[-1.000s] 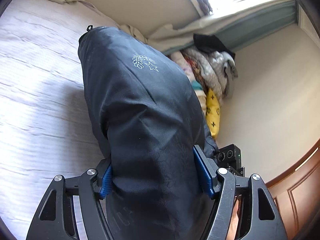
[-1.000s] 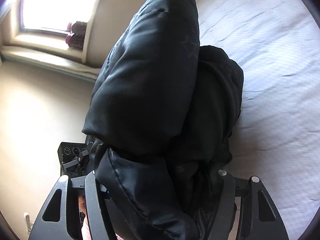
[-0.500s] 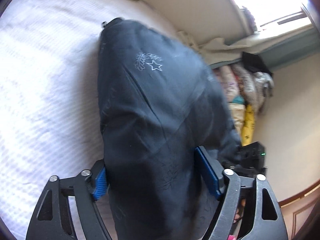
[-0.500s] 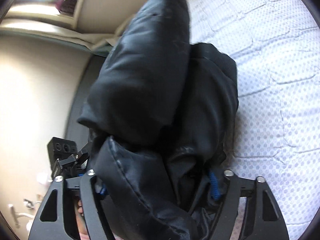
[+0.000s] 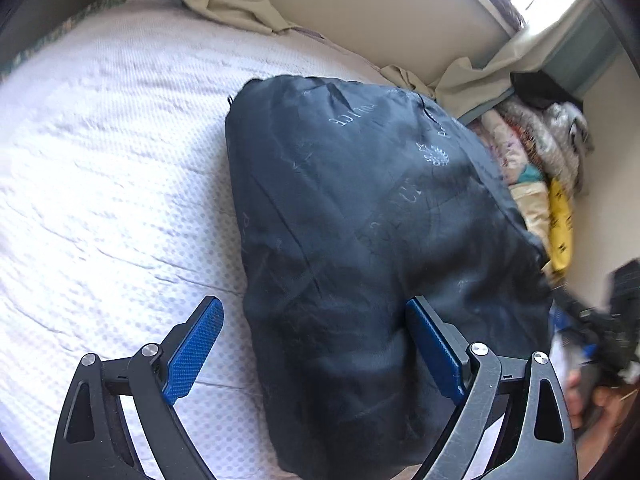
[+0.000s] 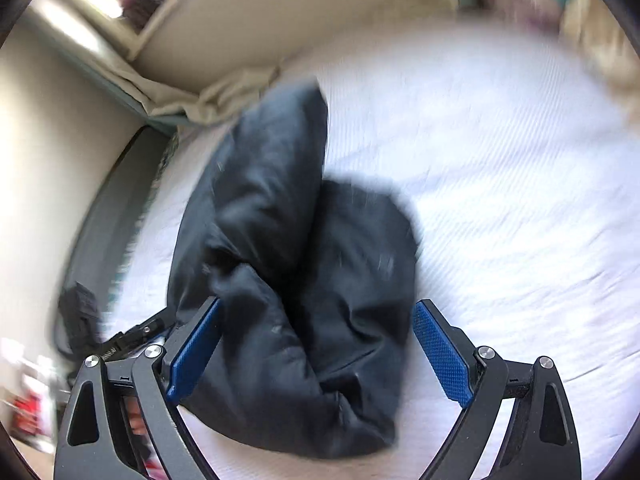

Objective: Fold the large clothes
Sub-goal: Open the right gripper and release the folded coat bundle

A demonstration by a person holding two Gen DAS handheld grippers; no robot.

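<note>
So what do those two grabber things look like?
Both look the same. The left gripper and the right gripper have black, scuffed arms with triangle cut-outs and round silver bolts. Their fingers carry flat, bumpy blue pads.

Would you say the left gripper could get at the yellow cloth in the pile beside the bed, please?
Probably not directly: the folded dark jacket lies between the open left gripper and the yellow cloth, which sits beyond the bed's edge.
</note>
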